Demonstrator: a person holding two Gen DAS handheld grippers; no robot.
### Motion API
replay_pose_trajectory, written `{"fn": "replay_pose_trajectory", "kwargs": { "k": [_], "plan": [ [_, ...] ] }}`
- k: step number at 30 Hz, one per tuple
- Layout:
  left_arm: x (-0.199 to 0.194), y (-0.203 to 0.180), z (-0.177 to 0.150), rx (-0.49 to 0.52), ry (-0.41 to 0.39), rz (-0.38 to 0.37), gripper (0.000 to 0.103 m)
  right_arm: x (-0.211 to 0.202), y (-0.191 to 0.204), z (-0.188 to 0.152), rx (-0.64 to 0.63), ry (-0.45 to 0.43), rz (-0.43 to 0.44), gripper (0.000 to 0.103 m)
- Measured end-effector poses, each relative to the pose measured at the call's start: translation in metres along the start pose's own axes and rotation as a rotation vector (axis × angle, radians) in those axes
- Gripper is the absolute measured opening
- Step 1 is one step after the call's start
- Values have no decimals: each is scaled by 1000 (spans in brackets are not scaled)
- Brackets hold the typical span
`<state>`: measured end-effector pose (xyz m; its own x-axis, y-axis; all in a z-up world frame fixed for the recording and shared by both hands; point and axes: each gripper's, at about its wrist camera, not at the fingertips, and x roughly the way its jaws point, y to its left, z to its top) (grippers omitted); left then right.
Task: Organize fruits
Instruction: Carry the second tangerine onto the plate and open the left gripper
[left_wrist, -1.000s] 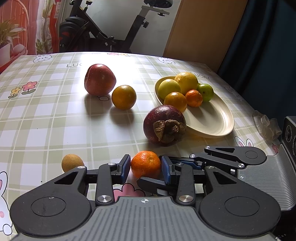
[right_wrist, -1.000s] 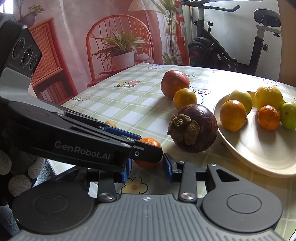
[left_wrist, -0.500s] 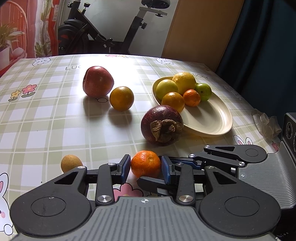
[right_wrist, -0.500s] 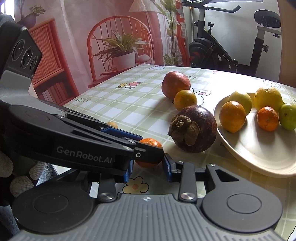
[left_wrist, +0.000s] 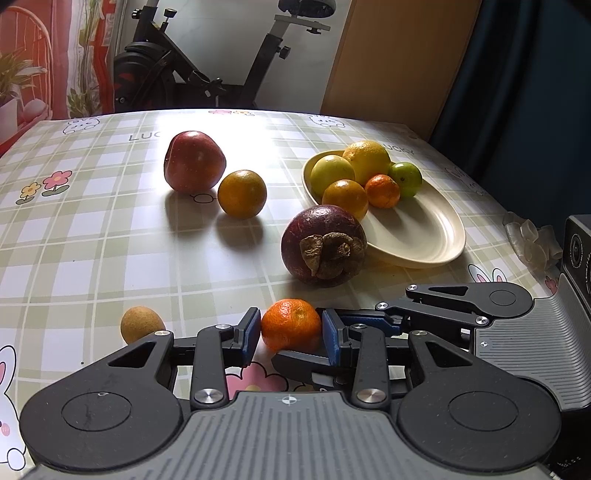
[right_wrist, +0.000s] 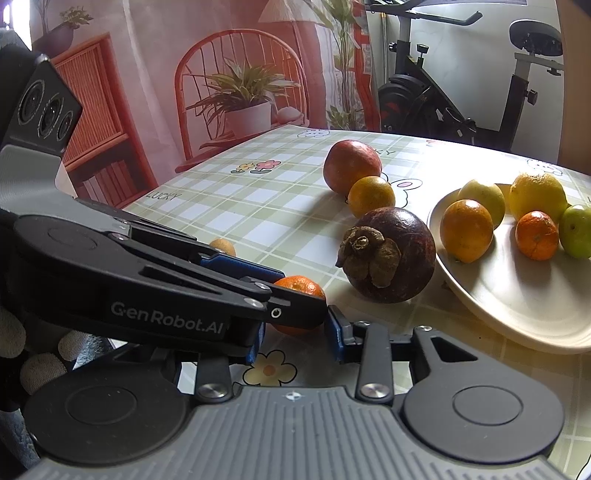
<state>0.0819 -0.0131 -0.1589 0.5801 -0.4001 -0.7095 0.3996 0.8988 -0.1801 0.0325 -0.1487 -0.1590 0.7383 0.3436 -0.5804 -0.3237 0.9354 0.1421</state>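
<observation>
Small bright-orange mandarin (left_wrist: 291, 324), dimpled skin, resting on the checked tabletop (left_wrist: 92, 240) just in front of the dark purple mangosteen (left_wrist: 323, 245). Pinched between the blue pads of the left gripper (left_wrist: 291, 336). Right gripper (right_wrist: 295, 341) spread, empty, just beside the same fruit. Cream plate (left_wrist: 424, 236) nearby, holding five fruits.

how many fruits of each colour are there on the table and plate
orange: 4 (small orange tangerine in the left tongs, round orange on the tablecloth, two on the cream oval plate)
yellow: 2
green: 1
red: 1 (red apple)
dark purple: 1 (mangosteen)
tan: 1 (small round fruit)
total: 10
</observation>
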Motion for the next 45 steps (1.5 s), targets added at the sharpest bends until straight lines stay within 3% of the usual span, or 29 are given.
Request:
{"fn": "replay_pose_trajectory", "kwargs": {
  "k": [8, 13, 28, 36, 45],
  "plan": [
    [-14, -8, 11, 11, -24, 1, 38, -17, -2, 9, -13, -44, 1, 38],
    [-25, -29, 18, 28, -83, -19, 38, -40, -7, 15, -21, -81, -39, 38],
    [-43, -66, 62, 106, -160, -49, 38, -81, -27, 49, -13, -192, -122, 38],
    [-25, -91, 79, 171, -153, -76, 38, -95, -53, 50, 23, -206, -167, 38],
    [12, -113, 89, 222, -91, -125, 38, -100, -91, 38, 111, -200, -214, 38]
  ]
}}
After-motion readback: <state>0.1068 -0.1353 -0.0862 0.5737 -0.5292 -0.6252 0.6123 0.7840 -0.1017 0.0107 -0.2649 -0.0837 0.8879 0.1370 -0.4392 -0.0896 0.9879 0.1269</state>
